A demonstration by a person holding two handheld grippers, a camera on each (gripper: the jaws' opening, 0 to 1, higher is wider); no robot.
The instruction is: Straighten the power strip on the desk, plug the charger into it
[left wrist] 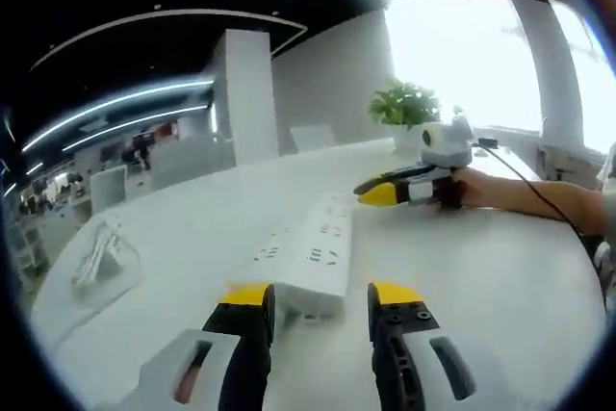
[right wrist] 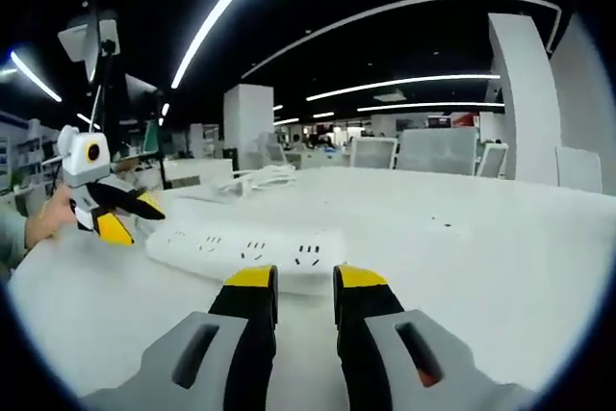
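A white power strip point(left wrist: 308, 247) lies on the white desk point(left wrist: 481, 276), running away from my left gripper point(left wrist: 321, 297). That gripper is open, and the strip's near end sits between its yellow-tipped jaws without being pinched. My right gripper point(left wrist: 377, 190), held by a hand, hovers at the strip's far end. In the right gripper view the strip point(right wrist: 245, 249) lies crosswise just past my right gripper point(right wrist: 305, 281), whose jaws stand a narrow gap apart with nothing in it. My left gripper point(right wrist: 130, 217) is open at the strip's left end. A white charger with coiled cable point(right wrist: 255, 178) lies further back on the desk point(right wrist: 462, 238).
The white charger bundle point(left wrist: 99, 257) rests near the desk's left edge. A potted plant point(left wrist: 404, 103) stands at the far side by a bright window. A black cable point(left wrist: 539, 194) trails along a person's forearm. Office chairs point(right wrist: 438, 151) line the desk's far edge.
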